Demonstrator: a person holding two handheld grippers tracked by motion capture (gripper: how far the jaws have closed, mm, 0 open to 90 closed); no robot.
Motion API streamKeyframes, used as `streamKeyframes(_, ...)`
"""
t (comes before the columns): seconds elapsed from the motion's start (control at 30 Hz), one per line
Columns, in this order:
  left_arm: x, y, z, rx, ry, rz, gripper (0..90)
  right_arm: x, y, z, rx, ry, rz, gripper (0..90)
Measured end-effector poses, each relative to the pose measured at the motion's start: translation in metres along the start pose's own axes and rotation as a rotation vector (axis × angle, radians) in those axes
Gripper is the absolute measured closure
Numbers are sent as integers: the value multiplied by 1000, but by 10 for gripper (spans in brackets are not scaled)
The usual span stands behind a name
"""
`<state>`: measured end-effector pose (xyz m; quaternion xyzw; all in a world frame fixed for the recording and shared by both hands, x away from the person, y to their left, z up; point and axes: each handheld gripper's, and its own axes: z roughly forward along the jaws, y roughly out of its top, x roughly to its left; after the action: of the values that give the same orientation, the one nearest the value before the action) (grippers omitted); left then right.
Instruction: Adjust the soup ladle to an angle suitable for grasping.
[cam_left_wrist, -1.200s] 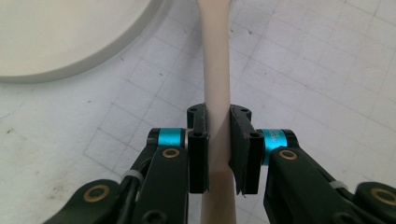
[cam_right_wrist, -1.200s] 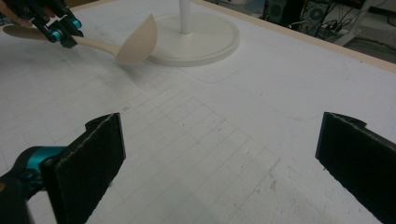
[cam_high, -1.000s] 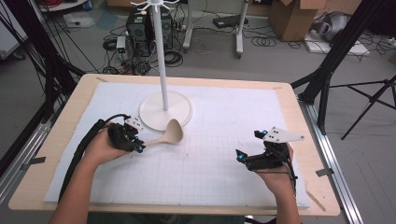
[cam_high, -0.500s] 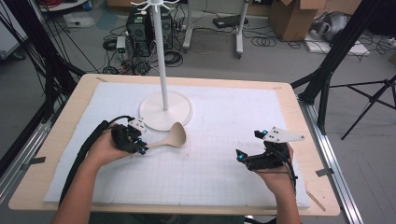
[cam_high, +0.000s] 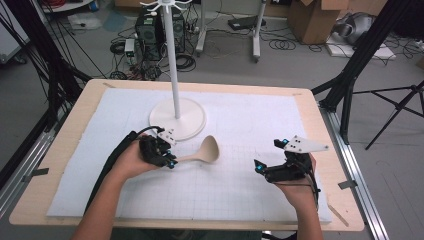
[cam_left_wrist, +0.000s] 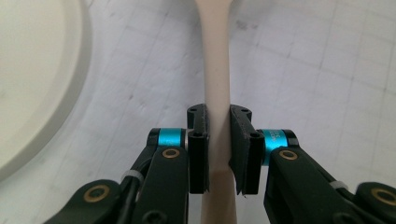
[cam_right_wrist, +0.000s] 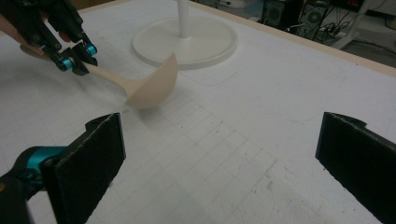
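One ladle (cam_high: 206, 151), beige, bowl tipped on its side just in front of the stand's round base (cam_high: 186, 120). I have it by the handle: the left gripper (cam_high: 169, 161) is clamped on the shaft, and the left gripper view shows both pads pressed flat against it, with handle running out ahead and behind. I judge the grip sits far from the bowl so that the bowl end stays free for whatever comes next, possibly hanging on the stand. In the right gripper view the bowl seems to hang just above the mat, casting a shadow; I cannot tell whether it touches.

One white stand, its pole (cam_high: 172, 60) rising from the base to hooks (cam_high: 164, 5) at the top; I cannot count them reliably.

The right gripper (cam_high: 261, 169) rests well apart on the white gridded mat (cam_high: 250, 210), jaws spread wide with nothing between them, apparently waiting.

Count: one ladle, one stand, two grippers, one mat, one table (cam_high: 75, 115).
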<state>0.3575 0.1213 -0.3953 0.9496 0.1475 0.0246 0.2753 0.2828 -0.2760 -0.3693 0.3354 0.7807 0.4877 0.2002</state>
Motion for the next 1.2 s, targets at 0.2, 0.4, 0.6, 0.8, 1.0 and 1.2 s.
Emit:
streamKeyframes(0.2,-8,14,11,-12,-13,27,779,-1,0,-2,-6,-1,3,2)
streamKeyframes(0.4,-14,26,24,-8,-30,47,778,-1,0,-2,-8,0,0,2)
streamKeyframes(0.6,-22,37,37,-9,-45,70,778,-1,0,-2,-8,0,1,2)
streamKeyframes(0.8,-26,40,47,17,-48,78,776,-1,0,-3,-11,2,2,2)
streamKeyframes(1.0,-20,39,45,8,-30,23,596,-1,1,-3,-16,2,3,2)
streamKeyframes(1.2,-17,34,26,-25,-2,-30,428,-1,1,-4,-18,2,-1,2)
